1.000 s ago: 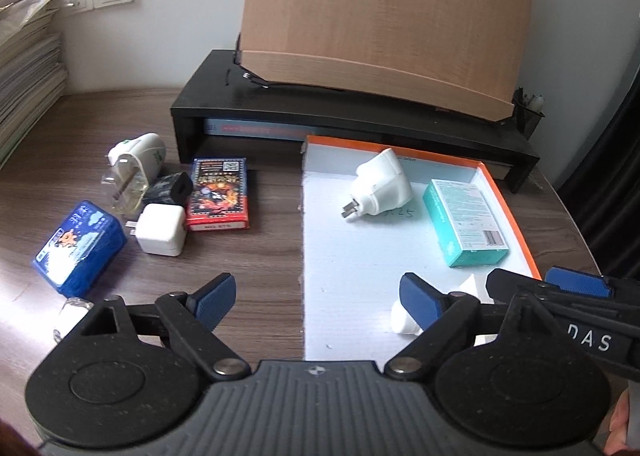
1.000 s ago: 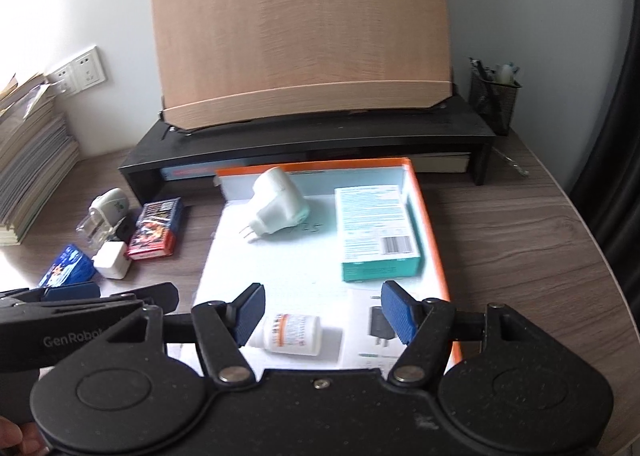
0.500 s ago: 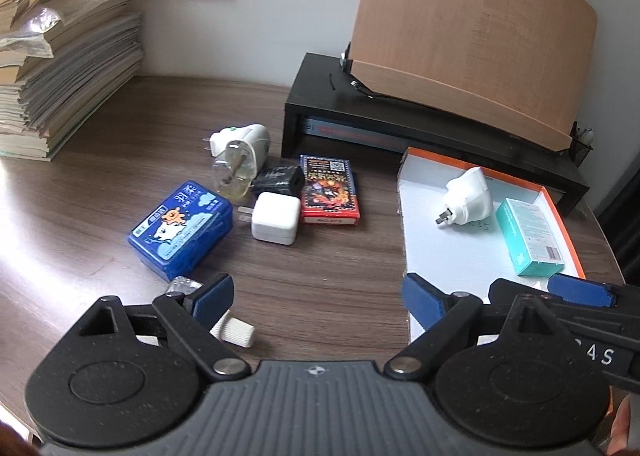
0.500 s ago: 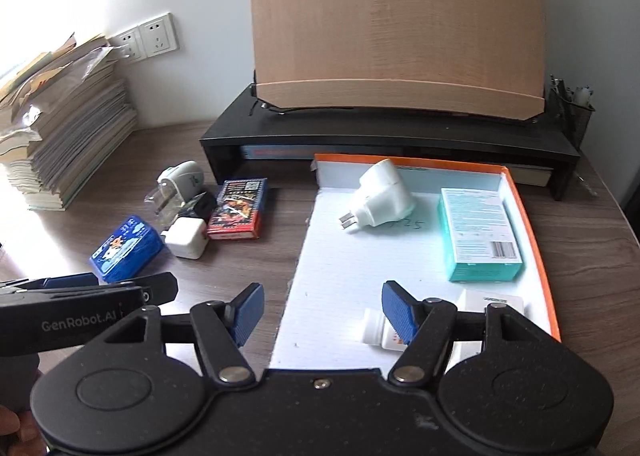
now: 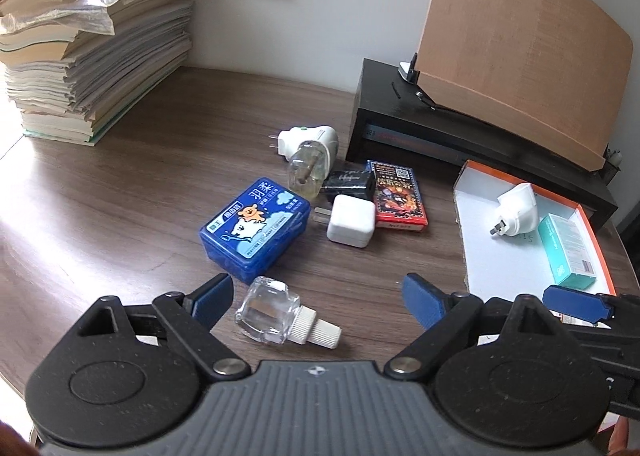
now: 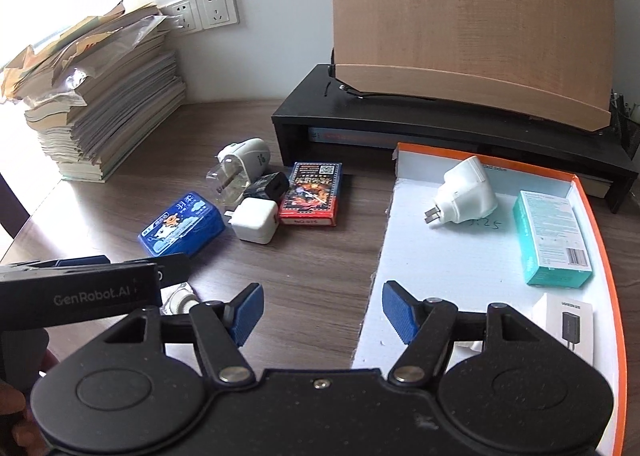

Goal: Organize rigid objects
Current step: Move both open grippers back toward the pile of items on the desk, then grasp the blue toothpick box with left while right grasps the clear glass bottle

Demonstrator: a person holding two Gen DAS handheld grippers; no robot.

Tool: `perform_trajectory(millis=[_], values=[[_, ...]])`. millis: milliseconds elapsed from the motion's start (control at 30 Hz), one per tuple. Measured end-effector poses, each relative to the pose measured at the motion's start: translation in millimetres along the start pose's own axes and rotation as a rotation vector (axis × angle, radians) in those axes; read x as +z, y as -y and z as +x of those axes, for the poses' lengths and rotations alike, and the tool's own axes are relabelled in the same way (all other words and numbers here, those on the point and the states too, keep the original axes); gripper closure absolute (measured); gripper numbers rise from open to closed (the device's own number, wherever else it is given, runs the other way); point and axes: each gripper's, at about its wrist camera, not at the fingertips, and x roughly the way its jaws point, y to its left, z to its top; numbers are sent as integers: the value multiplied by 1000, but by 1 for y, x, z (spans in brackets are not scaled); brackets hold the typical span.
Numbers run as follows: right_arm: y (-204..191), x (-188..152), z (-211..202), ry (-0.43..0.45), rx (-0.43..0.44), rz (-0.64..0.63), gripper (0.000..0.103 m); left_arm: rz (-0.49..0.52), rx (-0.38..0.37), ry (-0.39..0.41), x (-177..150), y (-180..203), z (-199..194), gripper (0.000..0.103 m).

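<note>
So both views have swung left compared to a second ago. Nearest thing in the left wrist view is the left gripper [image 5: 316,298], jaws spread wide with nothing clamped. The small clear glass bottle [image 5: 266,318] with the white cap lies on its side between the blue pads, closer to the left one, not touched as far as I can see. A second ago only a sliver of it showed at the lower left edge; now it's at about 6 o'clock, right in front.

The right gripper [image 6: 322,310] is also open and empty, jaws a bit narrower, hanging over the near left edge of the white tray [image 6: 440,264] with the orange rim. The pill bottle that sat between its pads earlier is out of sight now.

Further out at roughly 12 o'clock in the left view: blue tissue box [image 5: 256,230], then white charger cube [image 5: 351,220], black charger [image 5: 349,184], card box [image 5: 397,197] and the plug-in vaporizer [image 5: 307,149], all bunched together on the wooden desk [image 5: 120,183].

At 2 o'clock, in the tray: white plug adapter [image 5: 517,207] and teal box [image 5: 567,250].

Farthest back, the paper stack [image 5: 92,55] at 10 o'clock, which wasn't fully in view before.
</note>
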Motion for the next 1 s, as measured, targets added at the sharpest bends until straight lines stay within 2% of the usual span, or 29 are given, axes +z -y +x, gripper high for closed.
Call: perform_trajectory(millis=[367, 500, 633, 767, 933, 1000], values=[[-28, 7, 24, -32, 30, -26, 24, -7, 6, -23, 6, -32, 15, 9], [-31, 9, 33, -44, 29, -25, 24, 38, -11, -22, 12, -39, 28, 9], [-32, 8, 39, -60, 38, -31, 24, 134, -24, -25, 24, -46, 53, 8], [-35, 5, 45, -84, 82, -62, 24, 200, -18, -53, 35, -54, 82, 8], [-44, 2, 55, -113, 163, -118, 23, 228, -38, -80, 42, -53, 110, 8], [-51, 1, 59, -120, 203, -158, 23, 236, -43, -85, 41, -53, 117, 14]])
